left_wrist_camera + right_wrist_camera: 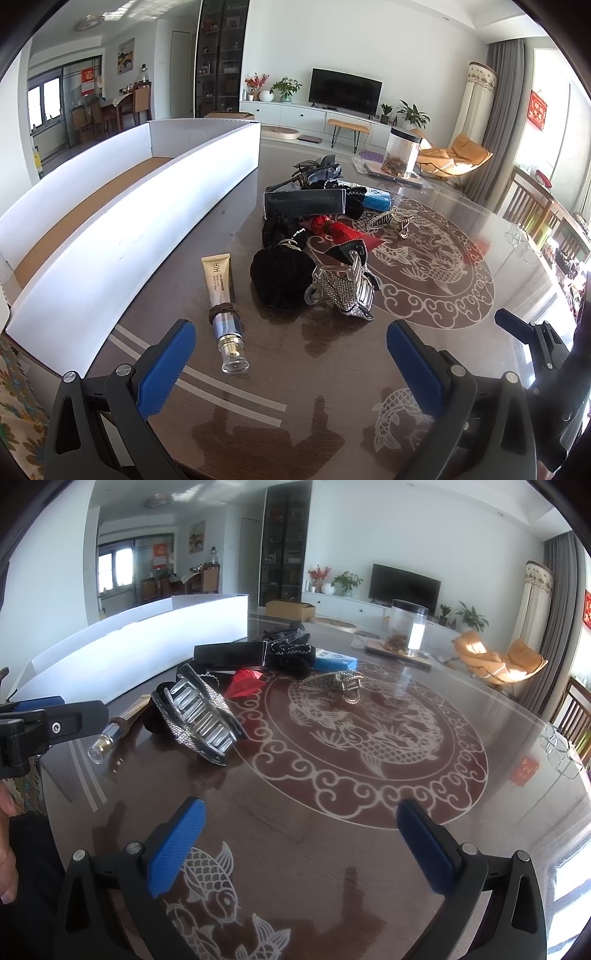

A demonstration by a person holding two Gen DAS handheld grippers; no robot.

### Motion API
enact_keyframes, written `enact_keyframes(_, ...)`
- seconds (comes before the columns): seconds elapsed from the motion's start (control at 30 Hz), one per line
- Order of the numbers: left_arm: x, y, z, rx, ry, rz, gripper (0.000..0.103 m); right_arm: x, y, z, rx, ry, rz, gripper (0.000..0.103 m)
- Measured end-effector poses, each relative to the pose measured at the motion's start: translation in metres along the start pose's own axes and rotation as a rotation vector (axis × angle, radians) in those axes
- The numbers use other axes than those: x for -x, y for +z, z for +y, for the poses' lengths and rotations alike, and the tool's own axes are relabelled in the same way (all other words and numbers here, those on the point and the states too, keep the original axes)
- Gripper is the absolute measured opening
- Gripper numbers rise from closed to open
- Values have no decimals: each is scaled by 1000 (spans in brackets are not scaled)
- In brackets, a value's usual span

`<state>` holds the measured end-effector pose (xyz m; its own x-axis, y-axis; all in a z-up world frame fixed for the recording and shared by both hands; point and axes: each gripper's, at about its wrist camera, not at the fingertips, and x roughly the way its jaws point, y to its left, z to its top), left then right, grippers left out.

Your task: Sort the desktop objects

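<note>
A: Left side first. What's there?

B: Long white box (122, 236), brown floor inside, sitting on the dark bench (303, 373) along its left edge. Nothing visible in it.

A: Next over?

B: Gold cosmetic tube (221, 291) lying flat just beside the box, clear cap toward the camera, brown hair tie (224, 309) wrapped round its neck. Left claw (291, 369) hovers low over the bench right behind it, jaws wide apart, holding nothing.

A: Middle pile?

B: Black velvet scrunchie (280, 277) touching a rhinestone claw clip (347, 291). Behind those, a red tassel (332, 227), a black rectangular case (304, 203), more dark hair pieces, can't separate them. Blue packet (376, 201) at the pile's right end, silver hair clip (391, 221) just beside it on the dragon inlay.

A: Farther right?

B: Clear canister (402, 153) with brown stuff at the bottom, well apart from the pile, far side of the bench.

A: Right claw?

B: Right claw (299, 849) over bare bench near the fish inlay, jaws apart, empty. Pile is ahead and left of it. A person's hand (7, 853) shows at the left edge of the right wrist view.
</note>
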<state>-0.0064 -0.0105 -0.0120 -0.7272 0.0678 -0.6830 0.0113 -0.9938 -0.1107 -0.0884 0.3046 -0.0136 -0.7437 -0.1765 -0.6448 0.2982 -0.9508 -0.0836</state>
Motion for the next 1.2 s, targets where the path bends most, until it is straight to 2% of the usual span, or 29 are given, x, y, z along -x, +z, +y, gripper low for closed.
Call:
enact_keyframes(0.83,-1,0,4,13,-10,6,103,0,0,0,0,1,1,103)
enact_keyframes(1.07,-3,-1,15,68,-41,25,103,0,-1,-1,-6,-3,2,103)
enact_keyframes(1.2,-5,-2,14,65,-31,36,103,-1,-1,-5,-28,0,6,103)
